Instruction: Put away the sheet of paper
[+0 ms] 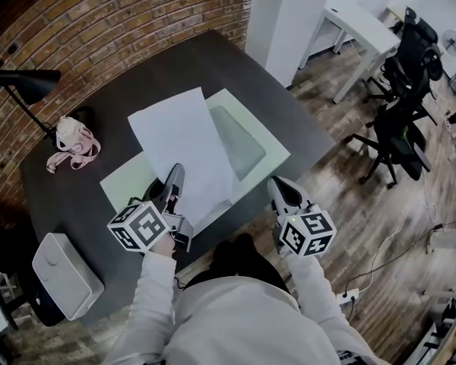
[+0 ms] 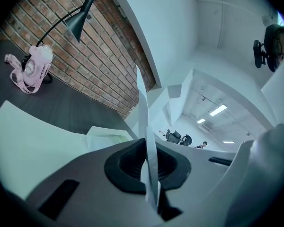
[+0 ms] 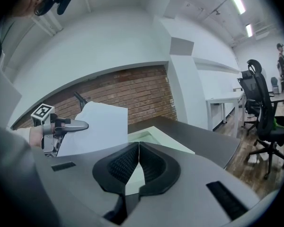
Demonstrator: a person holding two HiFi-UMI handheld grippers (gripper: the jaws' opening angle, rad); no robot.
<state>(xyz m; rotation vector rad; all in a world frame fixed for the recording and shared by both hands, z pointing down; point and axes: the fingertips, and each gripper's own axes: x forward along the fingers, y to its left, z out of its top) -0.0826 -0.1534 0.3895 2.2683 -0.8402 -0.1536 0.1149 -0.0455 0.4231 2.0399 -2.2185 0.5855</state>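
Fingers of left gripper pinched on near edge of sheet of paper. Sheet hangs over pale green folder on table. Right gripper closed, empty. Advise: lower sheet flat, square to folder, light grip.

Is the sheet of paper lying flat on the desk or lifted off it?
Lifted: the sheet hangs above the desk, its edge pinched in the left tongs.

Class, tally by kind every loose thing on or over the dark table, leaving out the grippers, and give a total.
Sheet of paper: 1
Pale green folder: 1
Black lamp: 1
Pink strap bundle: 1
White box: 1
Total: 5
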